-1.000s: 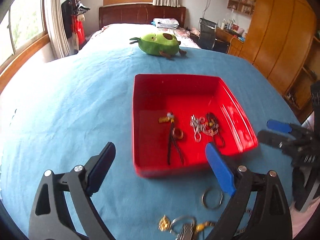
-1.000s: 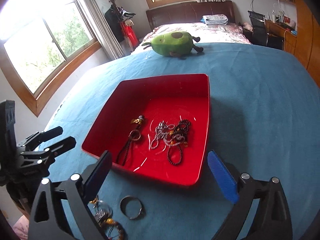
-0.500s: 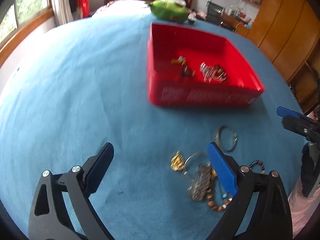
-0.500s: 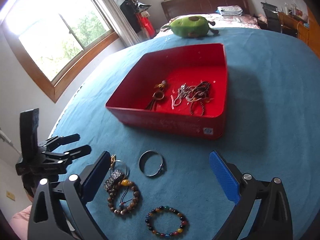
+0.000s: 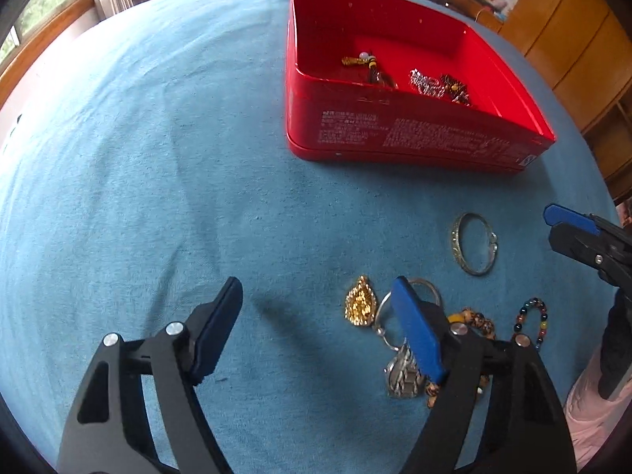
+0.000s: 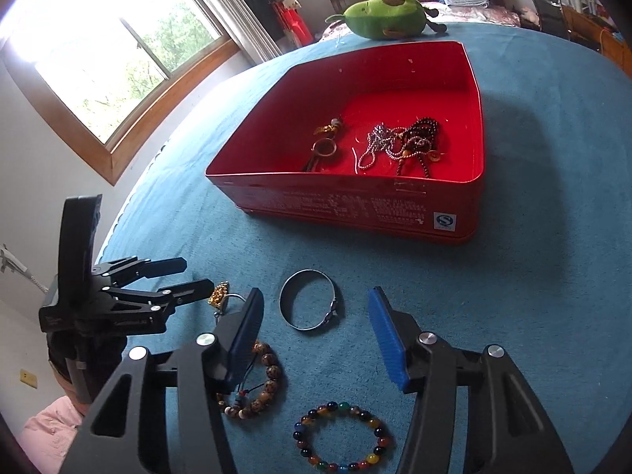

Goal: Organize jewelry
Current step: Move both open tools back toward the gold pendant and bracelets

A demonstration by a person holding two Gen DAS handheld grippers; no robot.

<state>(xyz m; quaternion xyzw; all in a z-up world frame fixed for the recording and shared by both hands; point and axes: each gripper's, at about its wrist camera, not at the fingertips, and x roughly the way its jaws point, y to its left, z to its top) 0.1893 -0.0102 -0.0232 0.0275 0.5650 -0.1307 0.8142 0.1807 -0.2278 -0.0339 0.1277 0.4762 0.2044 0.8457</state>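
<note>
A red tin box [image 5: 414,138] [image 6: 355,207] holds chains and bead strings [image 6: 399,144]. Loose on the blue cloth in front of it lie a silver bangle [image 5: 474,244] [image 6: 311,305], a gold pendant [image 5: 360,306] [image 6: 219,292], a brown bead bracelet [image 6: 260,387] and a multicoloured bead bracelet [image 6: 341,436] [image 5: 531,318]. My left gripper [image 5: 316,328] is open and empty, low over the cloth just left of the pendant. My right gripper [image 6: 314,339] is open and empty, just above the bangle.
A green plush toy [image 6: 385,14] lies beyond the box. A keyring with a metal charm [image 5: 403,371] lies under the left gripper's right finger. Windows are at the left, wooden cabinets [image 5: 572,51] at the right. Bare blue cloth [image 5: 138,158] stretches to the left.
Both grippers have dropped lower and pulled back from the box toward the loose jewelry. The box now sits farther off; the bangle and pendant are nearer. Both stay open.
</note>
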